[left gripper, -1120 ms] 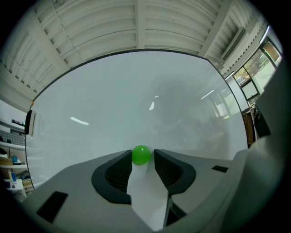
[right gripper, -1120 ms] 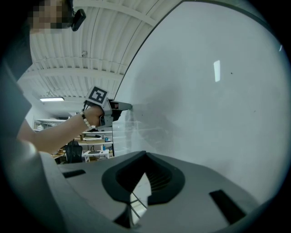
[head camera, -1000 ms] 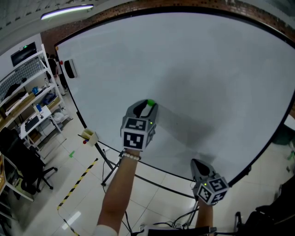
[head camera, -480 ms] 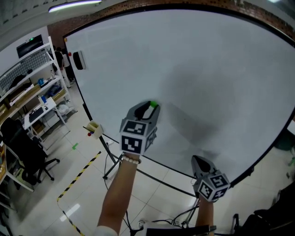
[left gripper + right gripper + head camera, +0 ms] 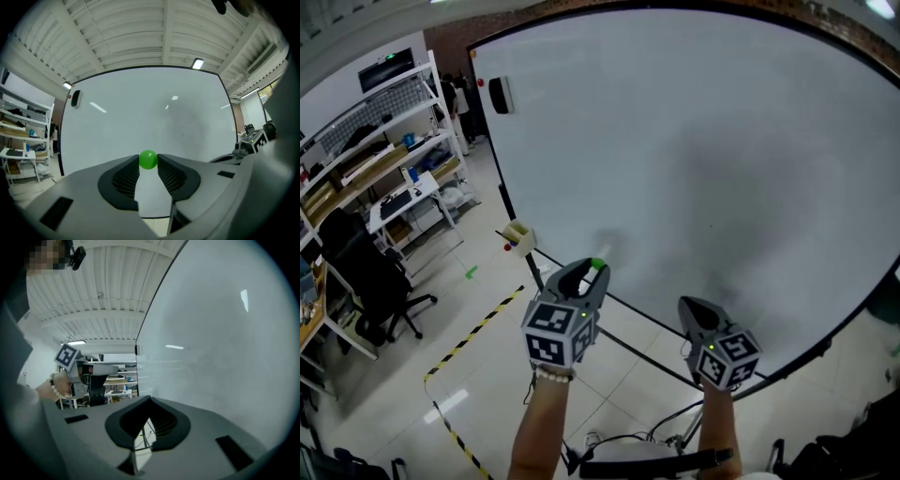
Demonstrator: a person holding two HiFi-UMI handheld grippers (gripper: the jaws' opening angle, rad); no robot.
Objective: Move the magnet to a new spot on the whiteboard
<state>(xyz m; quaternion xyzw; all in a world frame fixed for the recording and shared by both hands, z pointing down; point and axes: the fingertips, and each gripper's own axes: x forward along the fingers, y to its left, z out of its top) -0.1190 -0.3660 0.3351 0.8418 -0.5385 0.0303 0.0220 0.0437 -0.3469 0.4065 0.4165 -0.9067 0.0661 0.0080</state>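
A small green ball magnet (image 5: 148, 159) sits pinched between the tips of my left gripper (image 5: 148, 161), which is shut on it. In the head view this gripper (image 5: 594, 269) holds the magnet (image 5: 598, 264) off the big whiteboard (image 5: 703, 141), in front of its lower edge. The board (image 5: 150, 117) fills the left gripper view behind the magnet. My right gripper (image 5: 686, 306) hangs lower right by the board's bottom rim, shut with nothing in it; its tips (image 5: 149, 401) meet beside the board (image 5: 225, 333).
A black eraser (image 5: 499, 94) hangs at the board's upper left corner. A pale yellow holder (image 5: 517, 234) is fixed to the stand's left leg. Shelves (image 5: 384, 122) and an office chair (image 5: 380, 281) stand left. Yellow-black tape (image 5: 478, 328) runs across the floor.
My left gripper has pulled the green magnet down and back off the board's face. The right gripper has hardly shifted. The head view has swung, so the board sits further right.
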